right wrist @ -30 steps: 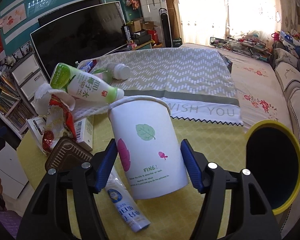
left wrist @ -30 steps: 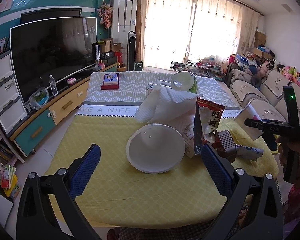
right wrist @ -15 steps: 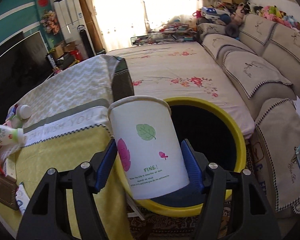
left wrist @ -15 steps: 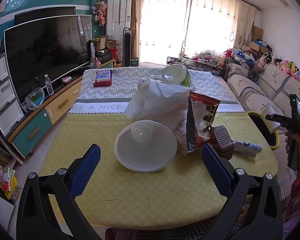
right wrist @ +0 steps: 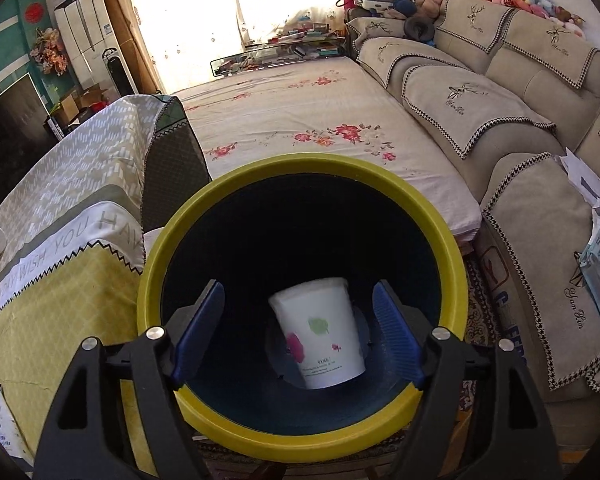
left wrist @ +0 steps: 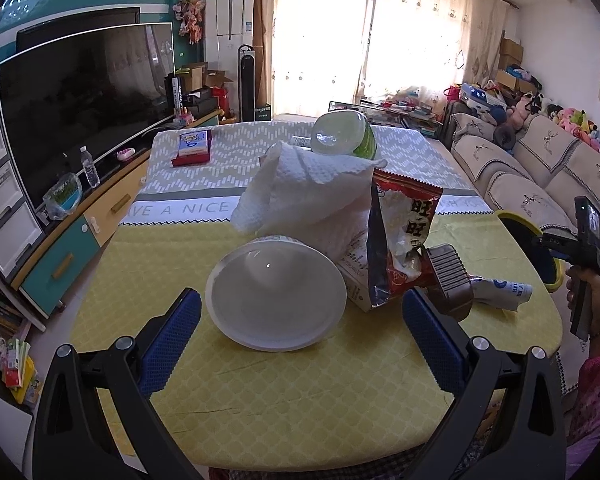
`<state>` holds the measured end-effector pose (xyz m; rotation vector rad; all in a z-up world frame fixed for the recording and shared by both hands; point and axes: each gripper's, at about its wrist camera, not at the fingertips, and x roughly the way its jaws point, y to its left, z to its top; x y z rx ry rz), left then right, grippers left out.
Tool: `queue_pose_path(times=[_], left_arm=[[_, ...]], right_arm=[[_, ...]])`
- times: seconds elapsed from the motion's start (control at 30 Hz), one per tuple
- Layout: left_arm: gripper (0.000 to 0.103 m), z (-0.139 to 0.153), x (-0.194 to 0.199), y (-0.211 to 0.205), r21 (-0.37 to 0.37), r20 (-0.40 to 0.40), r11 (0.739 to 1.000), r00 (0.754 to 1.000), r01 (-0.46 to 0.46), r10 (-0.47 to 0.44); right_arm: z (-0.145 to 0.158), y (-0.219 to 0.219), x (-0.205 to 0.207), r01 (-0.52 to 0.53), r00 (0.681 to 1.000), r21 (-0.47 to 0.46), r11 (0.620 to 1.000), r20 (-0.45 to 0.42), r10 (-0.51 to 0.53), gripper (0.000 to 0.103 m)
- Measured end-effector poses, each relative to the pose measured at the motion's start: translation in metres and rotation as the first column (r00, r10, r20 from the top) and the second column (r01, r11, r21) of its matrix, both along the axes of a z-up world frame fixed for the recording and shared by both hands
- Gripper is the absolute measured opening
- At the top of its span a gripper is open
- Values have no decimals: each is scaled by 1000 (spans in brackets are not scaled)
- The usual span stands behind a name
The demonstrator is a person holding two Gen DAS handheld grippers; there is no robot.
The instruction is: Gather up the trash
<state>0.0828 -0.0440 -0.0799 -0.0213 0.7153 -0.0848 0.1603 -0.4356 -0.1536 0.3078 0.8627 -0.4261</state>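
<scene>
Yellow-rimmed bin beside table, paper cup inside, mouth up, tilted, both tools released.

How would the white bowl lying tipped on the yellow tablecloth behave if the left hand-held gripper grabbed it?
The white bowl looks thin-walled and empty, so probably light and apt to flex under squeeze. It rests on its side, so a nudge could roll it. The left hand-held gripper stands wide open around it.

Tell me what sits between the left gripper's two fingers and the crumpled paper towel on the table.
In the left wrist view, a white bowl tipped on its side lies between the left gripper and the paper towel, its open mouth facing the gripper.
</scene>
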Motion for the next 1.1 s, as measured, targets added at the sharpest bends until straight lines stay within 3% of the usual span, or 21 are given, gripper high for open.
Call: queue_pose_path(times=[0.17, 0.23, 0.3, 0.57, 0.7, 0.97, 1.03, 1.1], left_arm=[[99, -9, 7, -2, -33, -27, 999, 999, 22, -23], [78, -12, 9, -3, -40, -29, 999, 999, 23, -24], [70, -17, 14, -1, -57, -55, 998, 998, 32, -35], [68, -30, 22, -12, -1, -58, 998, 996, 66, -66], [53, -35, 29, -18, 27, -54, 996, 995, 81, -80], [32, -55, 39, -26, 71, -96, 989, 987, 133, -126], [19, -61, 42, -26, 65, -112, 988, 985, 139, -131], [18, -62, 43, -24, 60, -104, 988, 985, 142, -136]], right_arm=[[2, 7, -3, -14, 1000, 1, 1000, 1, 14, 73], [3, 9, -3, -19, 1000, 6, 1000, -1, 19, 73], [3, 11, -2, -27, 1000, 9, 1000, -4, 27, 73], [2, 16, -1, -41, 999, 16, 999, -7, 41, 73], [3, 19, -2, -46, 999, 18, 999, -5, 46, 73], [6, 20, -4, -51, 999, 28, 998, 4, 51, 75], [6, 21, -4, -53, 999, 31, 998, 4, 53, 75], [5, 22, -4, -57, 998, 34, 998, 5, 57, 75]])
